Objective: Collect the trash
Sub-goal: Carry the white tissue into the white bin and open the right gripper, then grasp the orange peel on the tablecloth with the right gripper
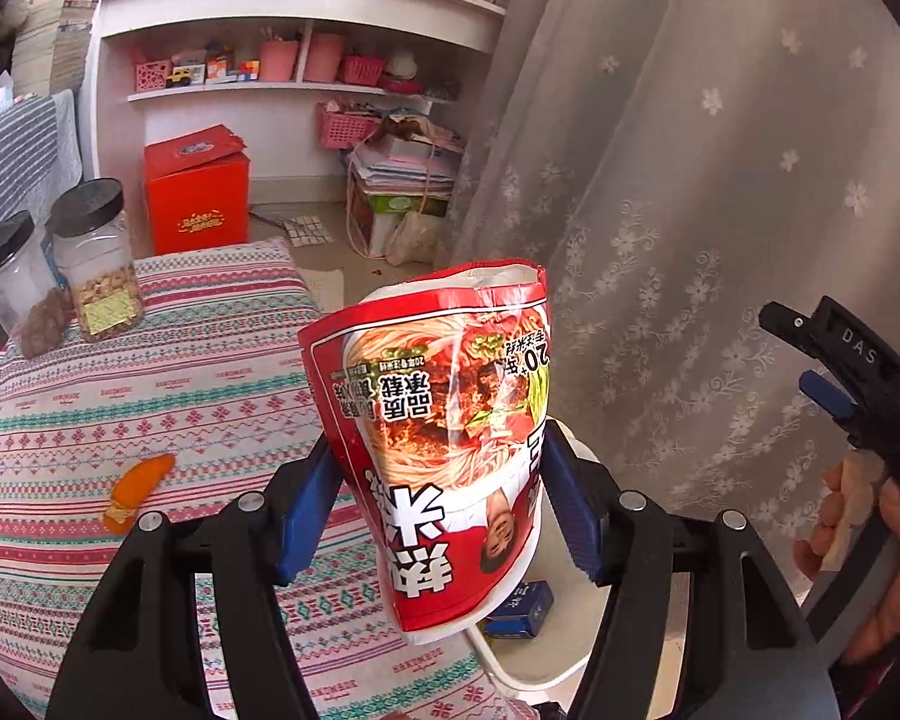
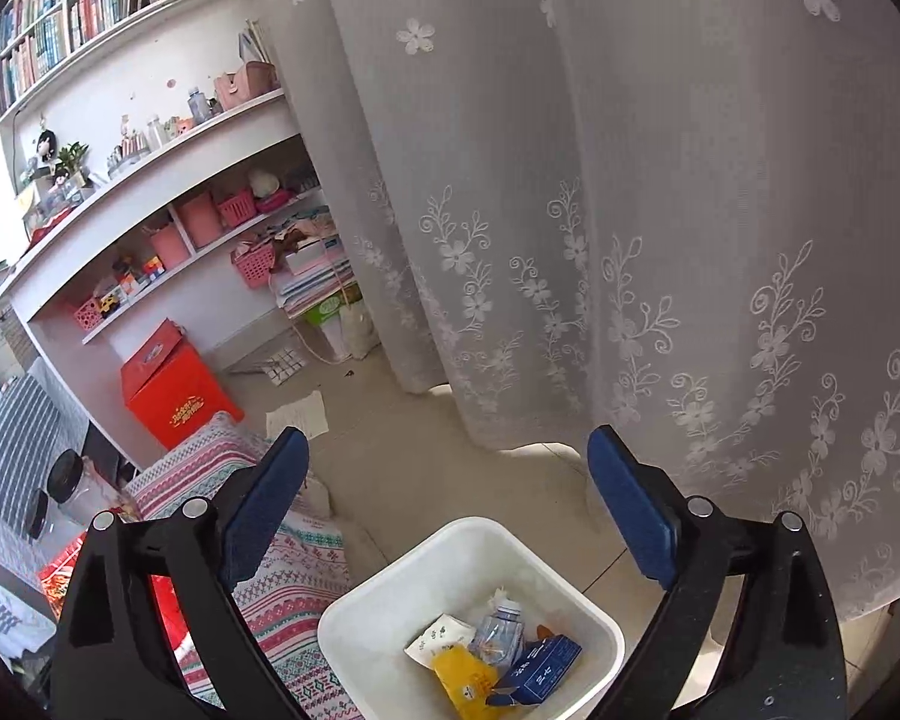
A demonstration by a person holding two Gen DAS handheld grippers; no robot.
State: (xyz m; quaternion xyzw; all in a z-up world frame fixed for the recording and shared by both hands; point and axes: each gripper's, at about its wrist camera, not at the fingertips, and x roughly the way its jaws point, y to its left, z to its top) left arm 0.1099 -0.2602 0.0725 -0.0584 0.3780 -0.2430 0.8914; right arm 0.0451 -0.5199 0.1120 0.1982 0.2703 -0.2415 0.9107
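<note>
While the red noodle cup point(image 1: 444, 438) is sitting pinched between the 2 blue pads of the left hand-held gripper point(image 1: 441, 504), it is hanging above the near rim of the white bin point(image 2: 366, 600), not over its middle. The cup is crumpled and thin-walled, so the pads are likely gripping a soft, slippery surface; a slackening squeeze could be letting it slide out early onto the floor or the patterned bench cloth point(image 1: 150, 396). Released this close to the rim, it could be tipping off the edge. The right hand-held gripper point(image 2: 450, 504) is standing spread wide and empty over the bin, which is already holding 1 bottle point(image 2: 501, 624), 1 blue box point(image 2: 546, 663) and a yellow wrapper point(image 2: 462, 675). An orange scrap point(image 1: 138, 489) is still lying on the cloth.
</note>
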